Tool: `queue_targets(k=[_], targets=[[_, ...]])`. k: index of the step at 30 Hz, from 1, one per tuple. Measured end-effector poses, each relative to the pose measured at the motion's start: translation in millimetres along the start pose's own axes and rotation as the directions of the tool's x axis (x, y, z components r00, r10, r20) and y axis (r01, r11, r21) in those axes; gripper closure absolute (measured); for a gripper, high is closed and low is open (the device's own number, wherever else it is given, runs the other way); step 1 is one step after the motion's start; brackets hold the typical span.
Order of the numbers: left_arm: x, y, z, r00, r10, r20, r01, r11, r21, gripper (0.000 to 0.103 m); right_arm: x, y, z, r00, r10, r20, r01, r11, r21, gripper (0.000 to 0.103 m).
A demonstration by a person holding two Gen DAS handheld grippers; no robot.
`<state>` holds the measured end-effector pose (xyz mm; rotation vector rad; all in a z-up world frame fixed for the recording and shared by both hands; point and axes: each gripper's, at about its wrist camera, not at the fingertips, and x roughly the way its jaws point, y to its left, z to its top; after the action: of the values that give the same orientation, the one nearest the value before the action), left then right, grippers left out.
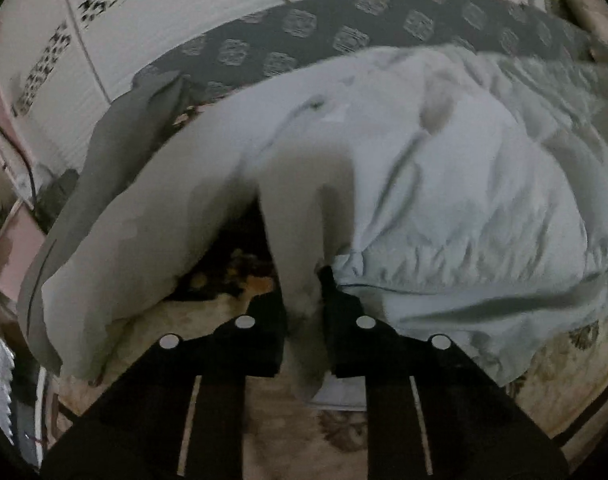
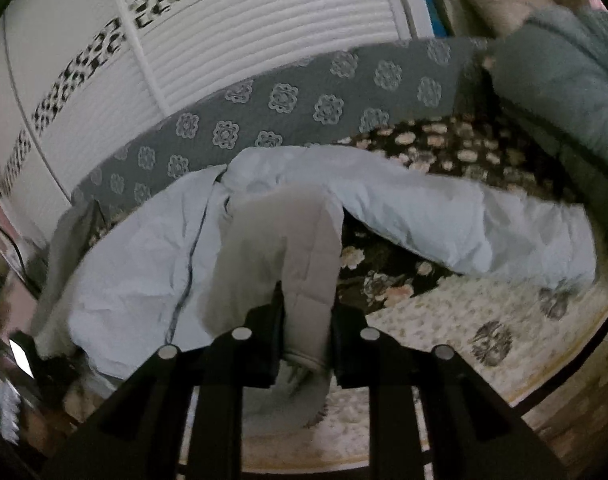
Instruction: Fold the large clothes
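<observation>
Dim, soft, heavily curved fisheye views

You get low, flat indoor light with deep shadow under the pale blue padded garment (image 1: 443, 184); motion blur smears its folds and the white ribbed cabinet doors (image 2: 264, 52), straight edges bow toward the rims, and black vignette fills every corner.

A grey quilted cover with pale medallions (image 2: 304, 96) bands the upper middle, a white ribbed panel (image 2: 240, 48) sits above it, and a floral rug (image 2: 483, 312), somewhat blurred, fills the lower right beside a dark flowered cloth (image 2: 455, 152).
</observation>
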<state>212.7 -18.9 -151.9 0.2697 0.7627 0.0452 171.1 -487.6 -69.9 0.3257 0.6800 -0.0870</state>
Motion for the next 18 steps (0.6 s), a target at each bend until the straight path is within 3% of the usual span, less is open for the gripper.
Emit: queue_targets(k=[5,9,15,18], targets=[[-45,21,4,0.998,-0.026,0.056,0.027,0.999,-0.034,0.091,-18,-1,-11,1.0,0.022,0.007,-0.023,1.0,0.02,0.085],[-88,53,14,0.994,-0.059,0.093,0.07,0.991,-0.116,0.091,-38,-5,-33,1.0,0.025,-0.007,-0.025,0.999,0.048,0.085],[-103,87,-9,0.994,-0.109,0.015,0.108,0.947,-0.304,0.091,-75,-24,-53,1.0,0.007,-0.012,-0.005,0.992,0.124,0.085],[-112,83,-17,0.995,-0.095,0.018,0.096,0.941,-0.323,0.091,-90,-31,-65,1.0,0.006,-0.018,-0.003,0.987,0.161,0.084]])
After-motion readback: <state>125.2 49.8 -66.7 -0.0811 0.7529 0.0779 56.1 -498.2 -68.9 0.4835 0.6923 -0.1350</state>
